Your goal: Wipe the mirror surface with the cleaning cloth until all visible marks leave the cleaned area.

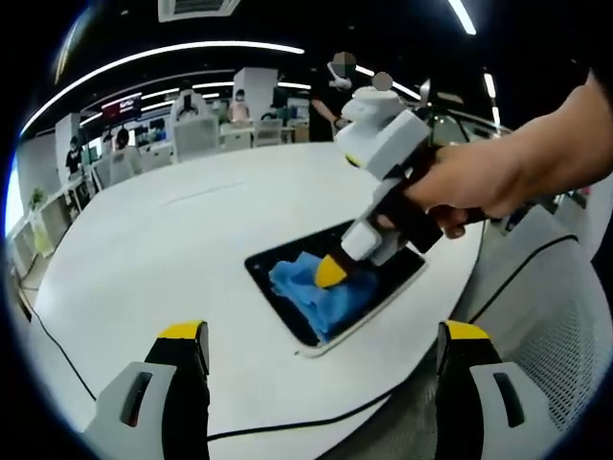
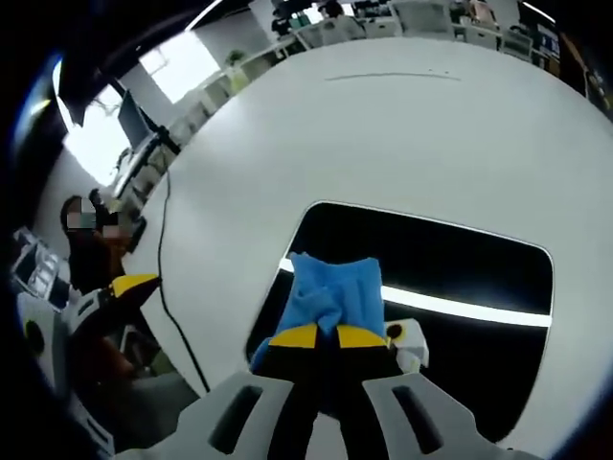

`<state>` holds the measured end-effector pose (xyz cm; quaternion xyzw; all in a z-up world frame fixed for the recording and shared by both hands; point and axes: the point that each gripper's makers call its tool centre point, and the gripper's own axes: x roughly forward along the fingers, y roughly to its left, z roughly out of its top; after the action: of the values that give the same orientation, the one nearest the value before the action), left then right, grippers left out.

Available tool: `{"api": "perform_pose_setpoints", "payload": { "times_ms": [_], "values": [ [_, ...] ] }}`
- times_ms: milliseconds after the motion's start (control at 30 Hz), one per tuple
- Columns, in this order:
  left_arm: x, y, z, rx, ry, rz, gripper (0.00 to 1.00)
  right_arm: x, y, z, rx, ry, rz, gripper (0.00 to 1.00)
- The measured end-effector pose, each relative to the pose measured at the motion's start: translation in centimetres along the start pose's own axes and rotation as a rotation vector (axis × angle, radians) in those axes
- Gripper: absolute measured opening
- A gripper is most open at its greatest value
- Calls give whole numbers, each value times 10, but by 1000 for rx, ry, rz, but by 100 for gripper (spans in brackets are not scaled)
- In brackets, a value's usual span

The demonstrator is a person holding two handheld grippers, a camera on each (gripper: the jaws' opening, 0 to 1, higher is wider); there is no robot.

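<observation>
A dark rectangular mirror (image 1: 397,276) (image 2: 450,264) lies flat on the white table (image 1: 192,240) (image 2: 383,125) near its edge. A blue cleaning cloth (image 1: 311,287) (image 2: 335,287) rests on the mirror's glass. My right gripper (image 2: 326,337) (image 1: 335,273) is shut on the blue cloth and presses it onto the mirror; a hand holds it from the right in the left gripper view. My left gripper (image 1: 321,340) stands open, back from the mirror over the table's near edge, with nothing between its yellow-tipped fingers (image 1: 182,331). The left gripper (image 2: 134,285) also shows at the left of the right gripper view.
A black cable (image 1: 57,350) (image 2: 172,287) runs along the table's rim. Beyond the table is an office with desks, chairs (image 1: 196,134) and people. A ceiling light reflects as a bright stripe (image 2: 460,309) in the mirror.
</observation>
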<state>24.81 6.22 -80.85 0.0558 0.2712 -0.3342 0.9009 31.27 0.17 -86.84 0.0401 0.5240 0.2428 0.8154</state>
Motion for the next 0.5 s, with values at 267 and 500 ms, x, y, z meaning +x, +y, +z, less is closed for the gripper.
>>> {"api": "perform_pose_setpoints", "payload": {
  "times_ms": [267, 500],
  "values": [
    [0, -2, 2, 0, -8, -7, 100, -5, 6, -14, 20, 28, 20, 0],
    [-1, -1, 3, 2, -16, -5, 100, -9, 11, -25, 24, 61, 39, 0]
  ]
}}
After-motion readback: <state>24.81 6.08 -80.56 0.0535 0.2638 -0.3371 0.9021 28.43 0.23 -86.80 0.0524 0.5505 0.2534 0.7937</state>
